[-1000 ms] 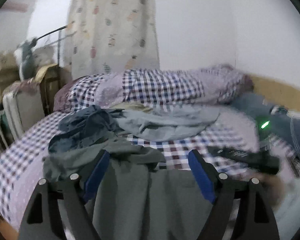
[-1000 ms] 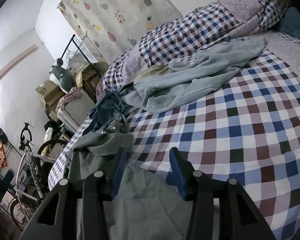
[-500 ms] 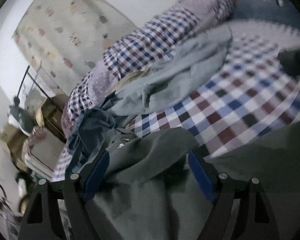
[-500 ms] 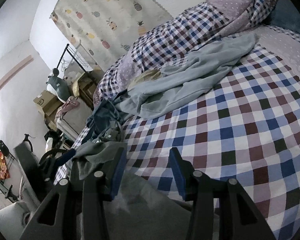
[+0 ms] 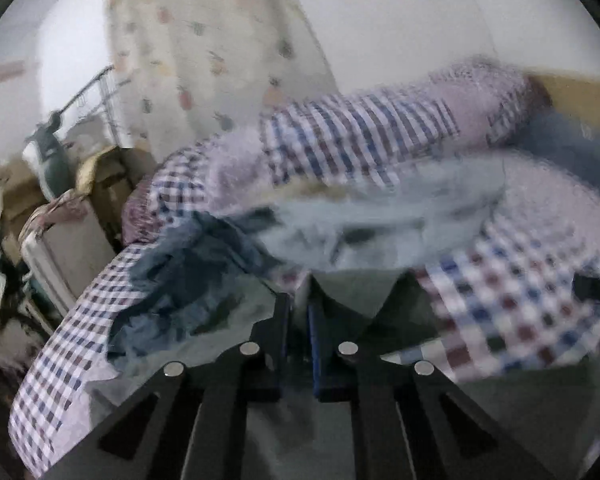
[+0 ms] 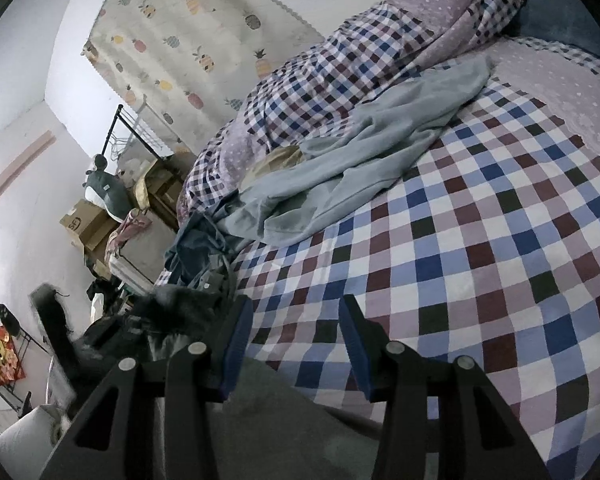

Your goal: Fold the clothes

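Your left gripper (image 5: 298,312) is closing, its jaws almost together on a peak of the grey-green garment (image 5: 356,292), and the cloth rises into a small tent just ahead of the blue pads, so you seem to have a fold of it pinched; motion blur makes it hard to say how deep the bite goes. That grip sits near the bed's left edge, which makes sense if you mean to lift one side of the garment and carry it across the other. Your right gripper (image 6: 296,344) hangs with its jaws half spread and nothing between them, low over the same garment's flat part (image 6: 284,420) near the bed's near edge; it looks placed to take a second point so the cloth can be drawn straight. The garment itself is dull grey-green, soft and matt, spread smooth under your right tongs but bunched and creased toward the left edge. Beyond it, on the checked bedspread (image 6: 480,260), a dark blue garment (image 5: 188,276) lies crumpled at the left edge, and a pale blue garment (image 6: 360,168) sprawls loosely toward the far side, against the rolled checked quilt (image 6: 340,68). Both of those look unfolded.
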Demonstrator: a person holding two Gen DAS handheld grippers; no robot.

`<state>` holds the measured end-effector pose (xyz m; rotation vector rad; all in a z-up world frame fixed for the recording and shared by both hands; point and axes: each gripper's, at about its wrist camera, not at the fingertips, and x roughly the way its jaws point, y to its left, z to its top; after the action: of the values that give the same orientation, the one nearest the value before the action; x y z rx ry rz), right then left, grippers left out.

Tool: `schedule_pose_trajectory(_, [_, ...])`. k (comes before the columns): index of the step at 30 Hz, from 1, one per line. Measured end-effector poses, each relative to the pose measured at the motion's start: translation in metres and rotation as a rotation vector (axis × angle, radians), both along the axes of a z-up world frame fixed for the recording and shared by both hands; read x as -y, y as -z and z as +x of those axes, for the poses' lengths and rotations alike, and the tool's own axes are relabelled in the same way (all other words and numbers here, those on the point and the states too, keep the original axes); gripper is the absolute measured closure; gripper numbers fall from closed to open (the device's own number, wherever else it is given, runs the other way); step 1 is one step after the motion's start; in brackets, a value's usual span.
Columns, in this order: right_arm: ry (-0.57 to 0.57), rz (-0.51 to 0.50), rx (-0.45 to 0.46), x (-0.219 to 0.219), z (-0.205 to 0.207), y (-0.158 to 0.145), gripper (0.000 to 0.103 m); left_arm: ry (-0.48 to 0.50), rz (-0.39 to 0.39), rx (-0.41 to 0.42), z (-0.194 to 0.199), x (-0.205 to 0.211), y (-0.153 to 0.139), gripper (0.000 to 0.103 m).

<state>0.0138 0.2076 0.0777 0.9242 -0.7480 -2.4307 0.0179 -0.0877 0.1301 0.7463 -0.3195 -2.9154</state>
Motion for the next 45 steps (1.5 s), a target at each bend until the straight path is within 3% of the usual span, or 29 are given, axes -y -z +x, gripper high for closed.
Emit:
schedule_pose_trajectory(6, [-0.007, 0.010, -0.007, 0.002, 0.001, -0.001, 0.054, -0.111, 0.092, -0.118, 0.027, 0.069, -0.050, 0.096])
schedule_pose_trajectory(14, [-0.005, 0.015, 0.006, 0.000, 0.000, 0.001, 0.054, -0.494, 0.309, -0.270, 0.095, 0.243, -0.104, 0.097])
schedule_pose_trajectory(21, [-0.015, 0.029, 0.009, 0.002, 0.000, 0.002, 0.054, -0.913, 0.499, -0.393, 0.196, 0.398, -0.102, 0.097])
schedule_pose_trajectory(25, [-0.023, 0.052, 0.002, 0.005, 0.001, 0.001, 0.054, -1.104, 0.542, -0.339, 0.238, 0.457, -0.069, 0.097])
schedule_pose_trajectory(33, [0.000, 0.084, 0.012, 0.003, 0.001, 0.004, 0.054, -1.223, 0.715, -0.197, 0.269, 0.488, 0.020, 0.093])
schedule_pose_trajectory(35, [0.003, 0.088, 0.018, 0.001, 0.001, 0.005, 0.054, -1.226, 0.780, -0.180, 0.276, 0.492, 0.034, 0.083])
schedule_pose_trajectory(37, [0.003, 0.094, 0.023, -0.001, 0.002, 0.006, 0.054, -1.216, 0.820, -0.184, 0.283, 0.491, 0.040, 0.059])
schedule_pose_trajectory(40, [0.002, 0.104, 0.019, -0.002, 0.004, 0.005, 0.054, -1.197, 0.848, -0.230, 0.299, 0.485, 0.040, 0.041])
schedule_pose_trajectory(42, [0.004, 0.109, 0.016, -0.004, 0.005, 0.005, 0.054, -1.180, 0.879, -0.237, 0.305, 0.485, 0.038, 0.033])
schedule_pose_trajectory(45, [0.001, 0.110, 0.012, -0.006, 0.007, 0.003, 0.054, -1.111, 0.946, -0.236, 0.311, 0.480, 0.036, 0.032])
